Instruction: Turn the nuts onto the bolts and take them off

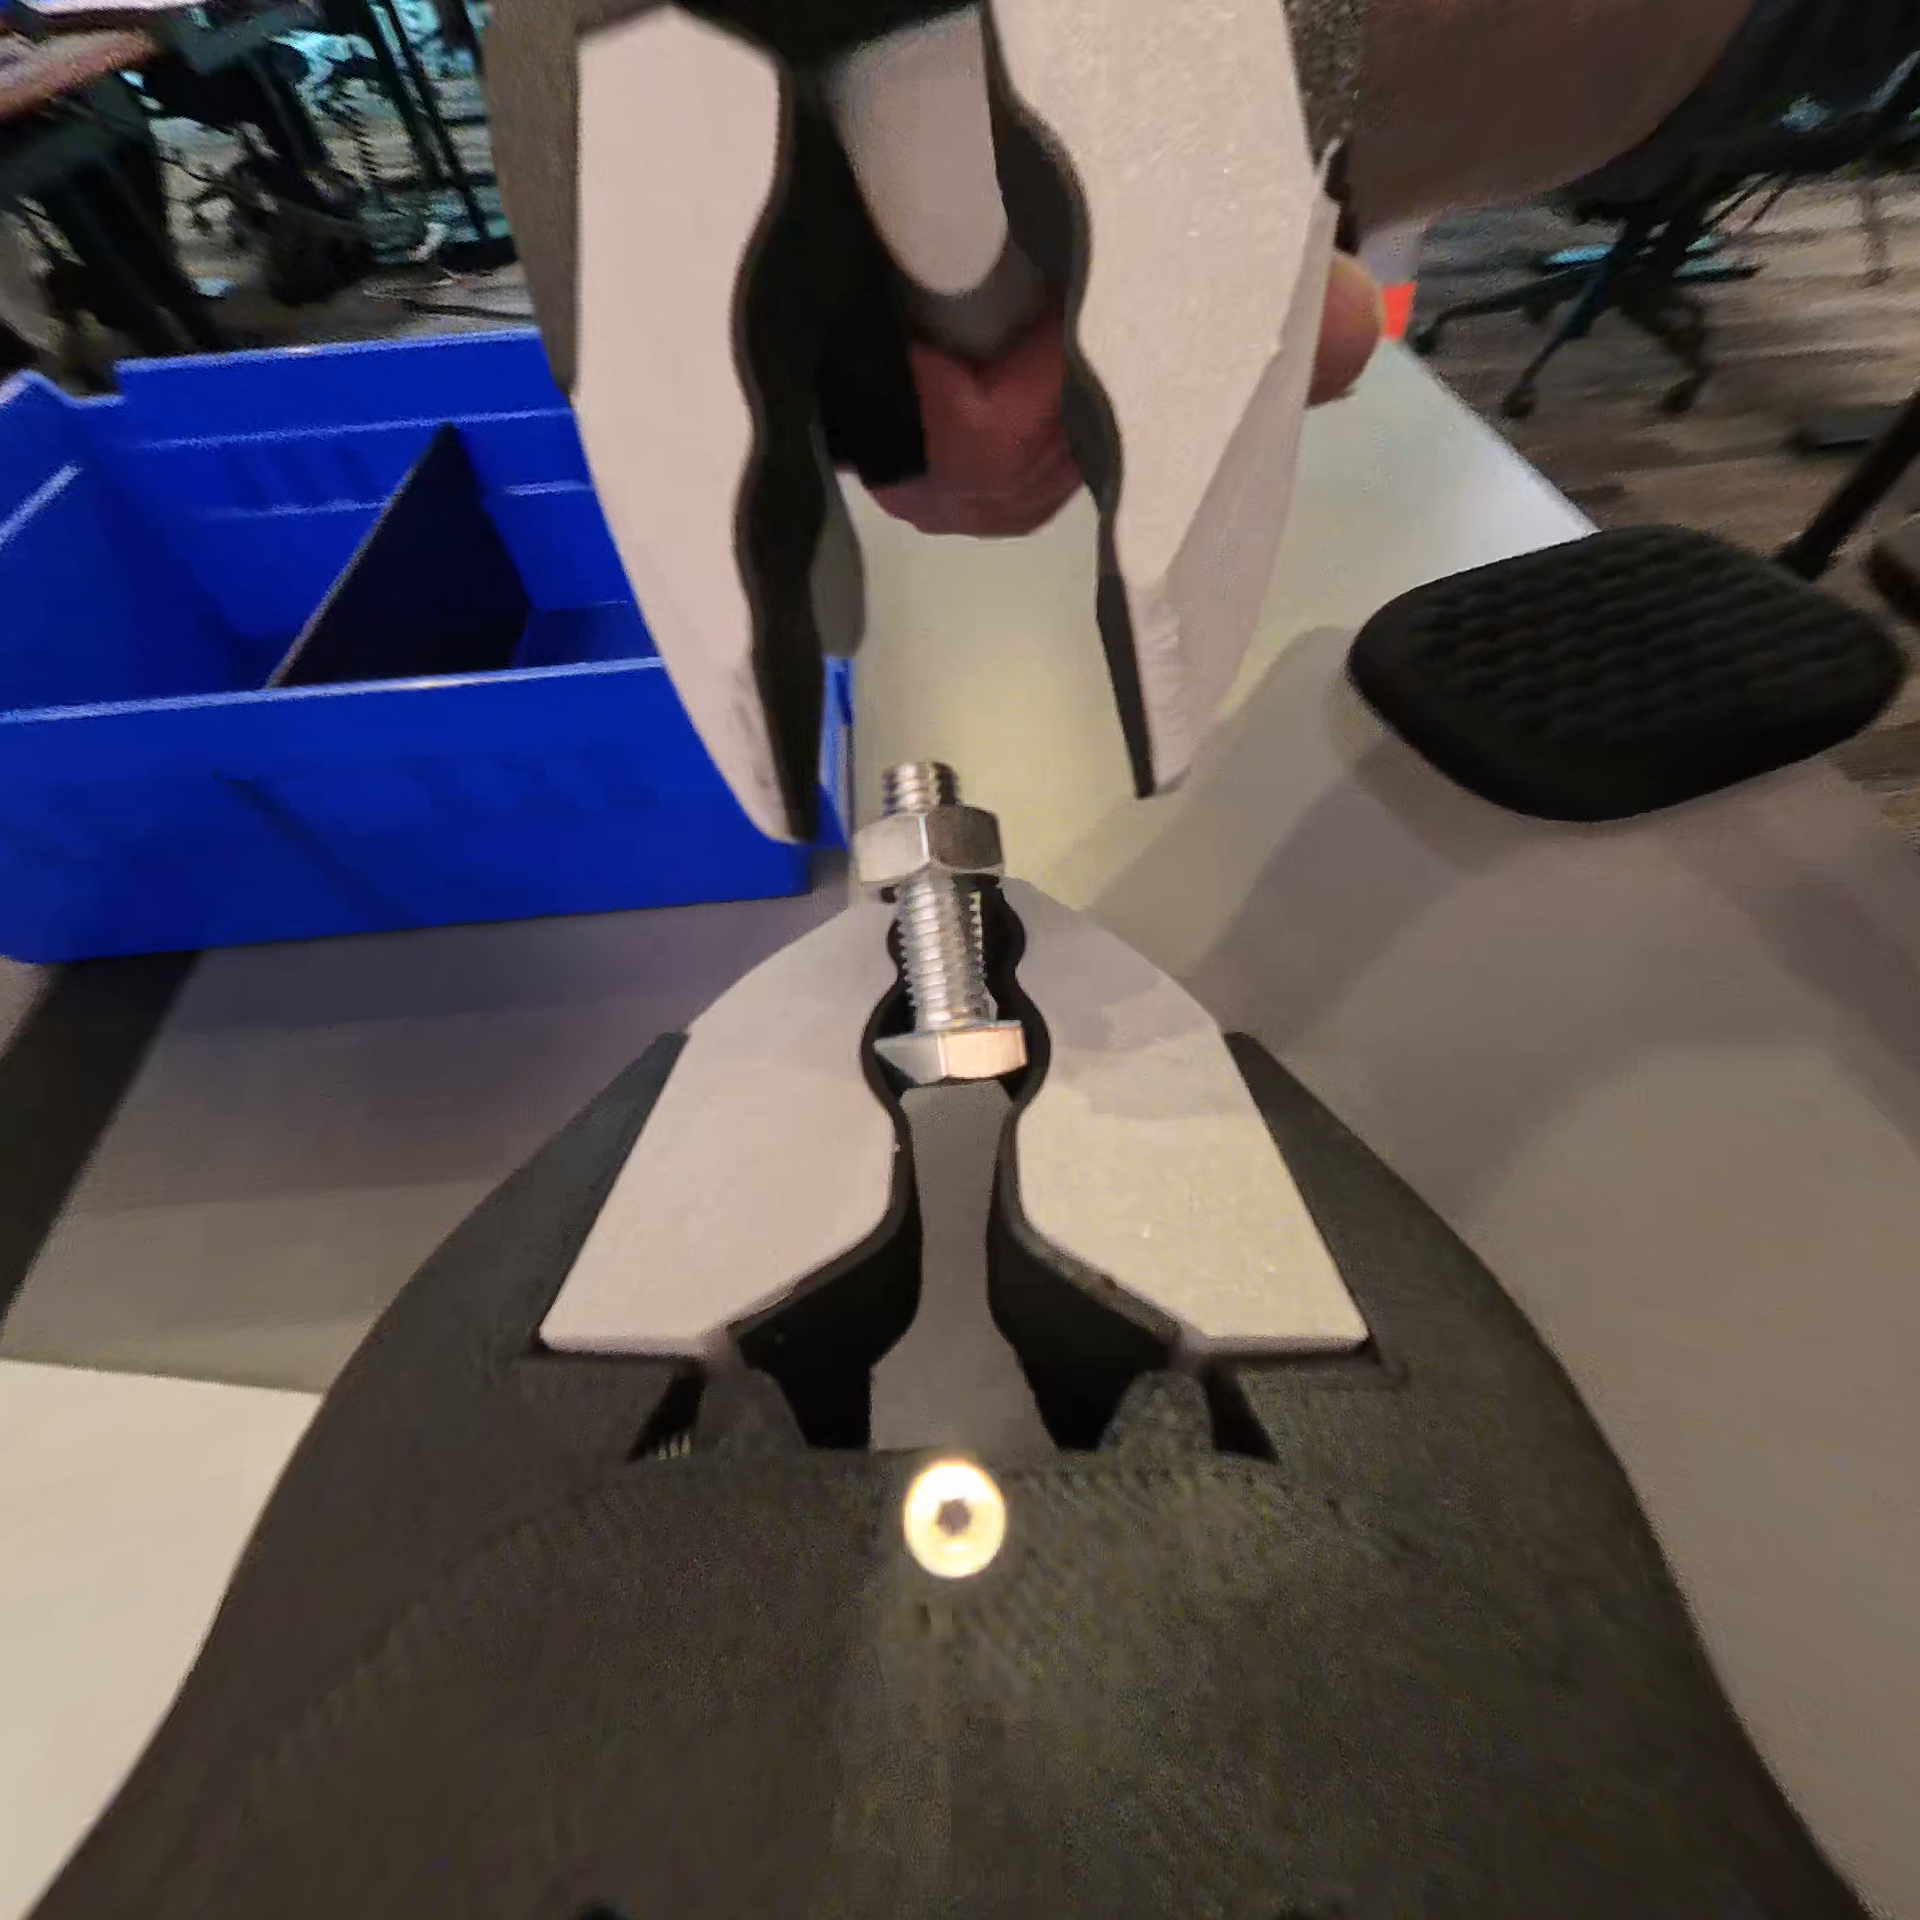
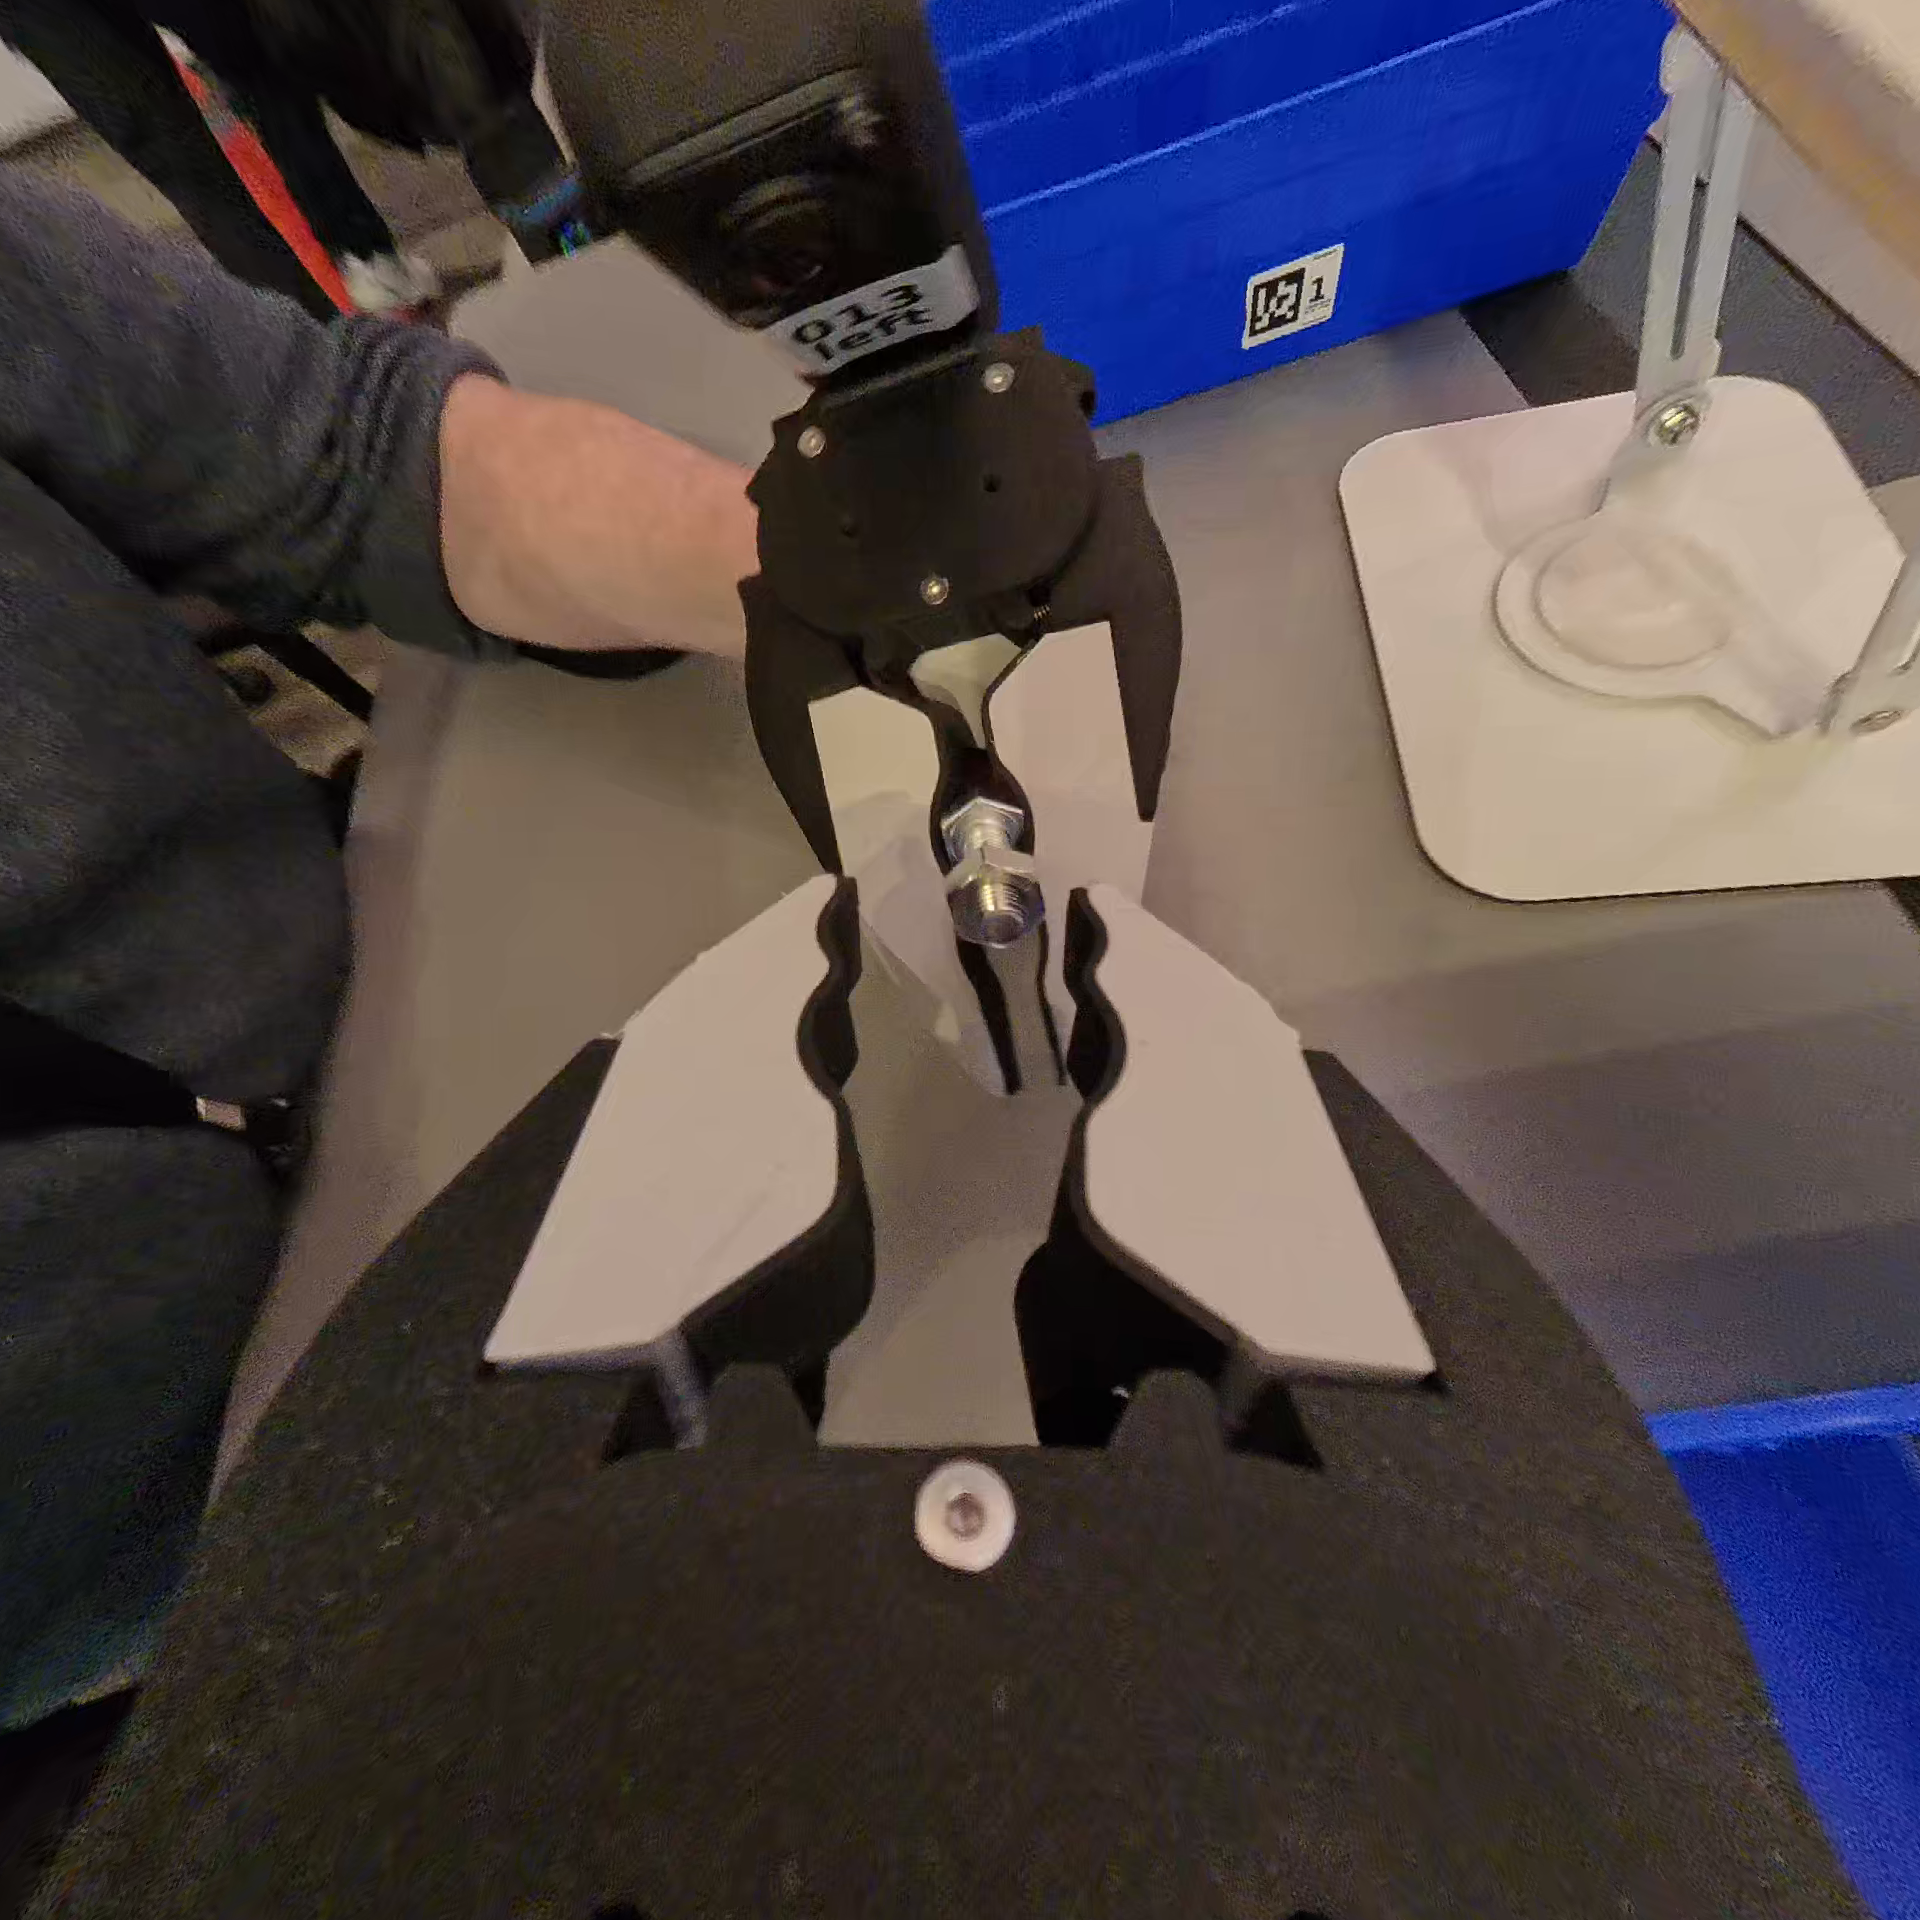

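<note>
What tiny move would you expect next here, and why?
Probably the right gripper closes on the nut. Its jaws stand open on either side of it, not touching, while the left gripper is clamped on the bolt.

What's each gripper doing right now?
Left gripper: shut on the bolt, nut on it.
Right gripper: open, jaws either side of the nut, not gripping.
</note>
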Action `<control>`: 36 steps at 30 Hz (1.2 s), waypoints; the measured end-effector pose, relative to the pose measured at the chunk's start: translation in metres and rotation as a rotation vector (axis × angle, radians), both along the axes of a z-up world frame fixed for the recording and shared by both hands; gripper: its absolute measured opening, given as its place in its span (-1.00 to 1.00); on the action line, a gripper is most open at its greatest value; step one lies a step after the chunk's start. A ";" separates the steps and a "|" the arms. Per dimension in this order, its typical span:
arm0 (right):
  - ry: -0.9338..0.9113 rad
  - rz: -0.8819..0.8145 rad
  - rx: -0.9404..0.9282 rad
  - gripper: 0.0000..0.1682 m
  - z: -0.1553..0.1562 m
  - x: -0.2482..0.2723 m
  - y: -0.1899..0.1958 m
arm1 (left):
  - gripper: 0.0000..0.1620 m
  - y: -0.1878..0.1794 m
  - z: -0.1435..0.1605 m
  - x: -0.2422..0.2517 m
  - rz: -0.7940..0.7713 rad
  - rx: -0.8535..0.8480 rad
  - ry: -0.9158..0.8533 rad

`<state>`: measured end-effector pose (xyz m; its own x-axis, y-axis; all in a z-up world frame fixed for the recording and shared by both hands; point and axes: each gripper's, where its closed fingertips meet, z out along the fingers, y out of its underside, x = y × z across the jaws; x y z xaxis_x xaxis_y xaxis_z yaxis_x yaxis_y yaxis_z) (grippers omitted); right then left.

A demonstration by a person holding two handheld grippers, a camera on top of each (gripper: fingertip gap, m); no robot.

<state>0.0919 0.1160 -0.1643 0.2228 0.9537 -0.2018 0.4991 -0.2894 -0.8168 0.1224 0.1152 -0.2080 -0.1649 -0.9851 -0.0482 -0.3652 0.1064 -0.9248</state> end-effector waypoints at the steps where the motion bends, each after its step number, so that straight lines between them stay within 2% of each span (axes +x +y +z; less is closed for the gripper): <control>1: 0.023 -0.007 -0.027 -0.58 -0.002 -0.001 -0.001 | -0.88 0.003 -0.002 0.000 0.026 0.046 0.011; 4: 0.010 -0.042 -0.055 -0.79 -0.012 -0.003 0.000 | -0.88 0.004 -0.004 0.001 0.044 0.111 0.025; 7: -0.034 -0.010 0.081 -0.79 -0.010 -0.002 0.001 | -0.88 -0.001 -0.001 0.002 0.017 0.046 0.020; 9: -0.187 0.072 0.368 -0.79 -0.010 -0.001 0.001 | -0.88 -0.010 0.001 0.001 -0.049 -0.066 0.017; 12: -0.553 0.302 0.983 -0.79 -0.010 0.000 0.003 | -0.88 -0.027 0.002 -0.002 -0.177 -0.264 0.013; 14: -0.699 0.423 1.180 -0.79 -0.010 -0.001 0.002 | -0.88 -0.033 -0.001 -0.004 -0.220 -0.310 0.026; 16: -0.643 0.425 1.113 -0.76 -0.009 -0.005 -0.002 | -0.88 -0.032 0.000 -0.005 -0.219 -0.318 0.022; 18: -0.459 0.316 0.915 -0.53 0.001 -0.011 -0.006 | -0.88 -0.026 0.000 -0.004 -0.186 -0.270 0.017; 19: -0.389 0.256 0.789 -0.48 0.005 -0.011 -0.006 | -0.88 -0.024 0.002 -0.005 -0.176 -0.254 0.002; 23: -0.153 0.005 0.268 -0.55 0.007 -0.007 0.001 | -0.88 -0.009 0.003 -0.002 -0.065 -0.096 -0.007; 25: -0.078 -0.054 0.063 -0.61 0.000 -0.005 0.000 | -0.88 -0.005 0.003 0.000 -0.024 -0.040 -0.001; 28: -0.020 -0.100 -0.057 -0.77 -0.005 -0.004 0.000 | -0.88 -0.001 0.001 0.002 0.015 0.044 0.014; 30: -0.040 -0.097 -0.051 -0.79 -0.009 -0.002 0.000 | -0.88 -0.002 0.000 0.003 0.022 0.052 0.019; 32: -0.093 -0.050 0.073 -0.79 -0.010 -0.001 0.000 | -0.88 -0.005 -0.002 0.004 -0.007 0.000 0.025; 34: -0.195 0.038 0.309 -0.78 -0.010 -0.001 0.000 | -0.88 -0.014 0.000 0.003 -0.069 -0.098 0.017; 36: -0.387 0.170 0.735 -0.79 -0.011 0.000 0.003 | -0.88 -0.023 0.003 0.000 -0.147 -0.236 0.011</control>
<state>0.0921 0.1188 -0.1756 -0.0100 0.8395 0.5432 0.7710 0.3524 -0.5304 0.1228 0.0927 -0.2053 -0.3065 -0.9342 0.1826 -0.3716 -0.0592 -0.9265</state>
